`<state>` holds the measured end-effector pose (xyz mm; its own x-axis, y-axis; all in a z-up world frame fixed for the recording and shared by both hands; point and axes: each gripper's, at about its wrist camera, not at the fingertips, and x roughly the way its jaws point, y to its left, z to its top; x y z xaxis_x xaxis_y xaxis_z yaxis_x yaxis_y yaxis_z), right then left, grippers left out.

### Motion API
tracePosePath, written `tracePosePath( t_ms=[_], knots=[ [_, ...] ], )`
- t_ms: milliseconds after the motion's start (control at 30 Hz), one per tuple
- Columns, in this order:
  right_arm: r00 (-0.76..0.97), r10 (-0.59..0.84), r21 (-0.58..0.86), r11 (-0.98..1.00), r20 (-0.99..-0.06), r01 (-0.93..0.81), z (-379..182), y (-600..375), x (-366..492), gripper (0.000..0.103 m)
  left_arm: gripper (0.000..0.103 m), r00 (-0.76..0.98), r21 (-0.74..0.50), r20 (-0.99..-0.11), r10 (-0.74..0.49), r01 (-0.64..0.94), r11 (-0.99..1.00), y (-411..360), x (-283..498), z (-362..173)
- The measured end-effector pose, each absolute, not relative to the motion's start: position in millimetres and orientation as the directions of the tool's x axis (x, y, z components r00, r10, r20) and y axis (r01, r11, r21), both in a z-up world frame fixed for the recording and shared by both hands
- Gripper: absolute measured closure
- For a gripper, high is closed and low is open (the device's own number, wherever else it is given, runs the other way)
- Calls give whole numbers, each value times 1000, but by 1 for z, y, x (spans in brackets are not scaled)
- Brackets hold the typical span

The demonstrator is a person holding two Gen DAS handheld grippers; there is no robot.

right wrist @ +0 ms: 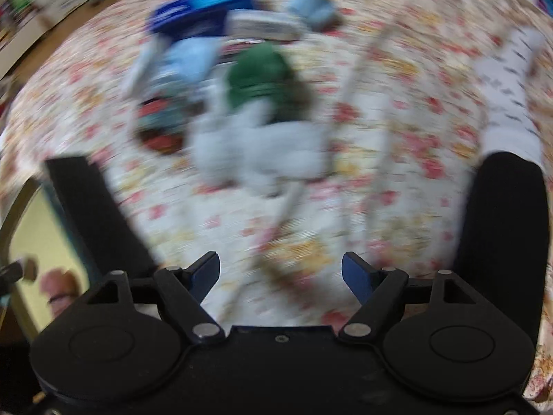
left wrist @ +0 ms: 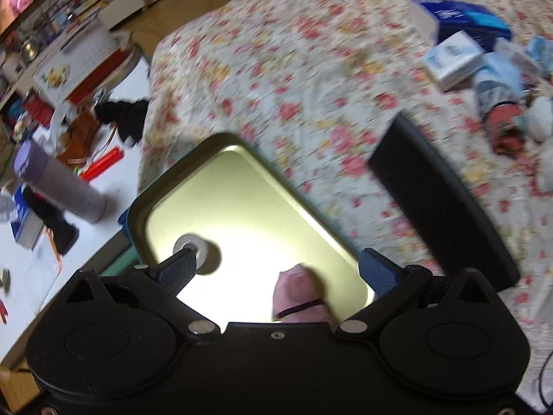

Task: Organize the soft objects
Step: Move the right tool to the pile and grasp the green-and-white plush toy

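Observation:
My left gripper [left wrist: 276, 271] hangs open over a gold-lined metal tin [left wrist: 242, 186] at the edge of the flowered bedspread [left wrist: 293, 69]. In the tin lie a small pink soft thing with a black band [left wrist: 293, 290] and a round white disc [left wrist: 193, 245]; neither is gripped. My right gripper [right wrist: 280, 276] is open above the bedspread [right wrist: 397, 131] with nothing between its fingers. Ahead of it, badly blurred, is a heap with a white fluffy thing [right wrist: 259, 145], a green one [right wrist: 259, 76] and light blue packs [right wrist: 186, 62]. The tin's rim [right wrist: 13, 221] shows at the left edge.
A black flat object [left wrist: 442, 200] lies on the bed right of the tin. A blue box [left wrist: 459, 17] and a tissue pack [left wrist: 452, 58] sit far right. A white cluttered table [left wrist: 69, 207] with a grey cylinder [left wrist: 58, 183] stands left of the bed. A white patterned fabric [right wrist: 508, 86] lies at right.

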<state>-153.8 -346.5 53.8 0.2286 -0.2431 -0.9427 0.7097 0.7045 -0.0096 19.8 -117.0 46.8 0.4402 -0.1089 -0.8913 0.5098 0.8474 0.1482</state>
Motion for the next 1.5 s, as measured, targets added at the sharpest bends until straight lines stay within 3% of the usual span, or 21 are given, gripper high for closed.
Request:
tracePosePath(
  t_ms=[367, 867, 933, 1300, 1367, 1400, 1500],
  knots=[
    [228, -272, 21, 598, -935, 801, 56, -422, -176, 23, 5, 399, 70, -883, -248, 633, 771, -199, -3, 87],
    [331, -274, 37, 717, -903, 696, 83, -425, -96, 16, 5, 375, 105, -904, -205, 661, 743, -258, 4, 73],
    [334, -257, 44, 731, -907, 681, 81, -425, -81, 11, 5, 373, 109, -907, -196, 657, 746, -258, 7, 70],
    [231, -234, -25, 751, -944, 659, 40, -428, -17, 11, 5, 346, 93, -921, -179, 642, 761, -259, 31, 57],
    [212, -237, -44, 758, -948, 651, 32, -429, -11, 21, 5, 337, 86, -924, -179, 640, 763, -260, 35, 54],
    [214, -213, -28, 768, -953, 640, 29, -429, -9, 38, 5, 333, 81, -925, -181, 640, 764, -260, 36, 53],
    [233, -187, 4, 773, -954, 634, 31, -434, -13, 38, 5, 320, 61, -927, -195, 643, 764, -262, 39, 52]
  ],
)
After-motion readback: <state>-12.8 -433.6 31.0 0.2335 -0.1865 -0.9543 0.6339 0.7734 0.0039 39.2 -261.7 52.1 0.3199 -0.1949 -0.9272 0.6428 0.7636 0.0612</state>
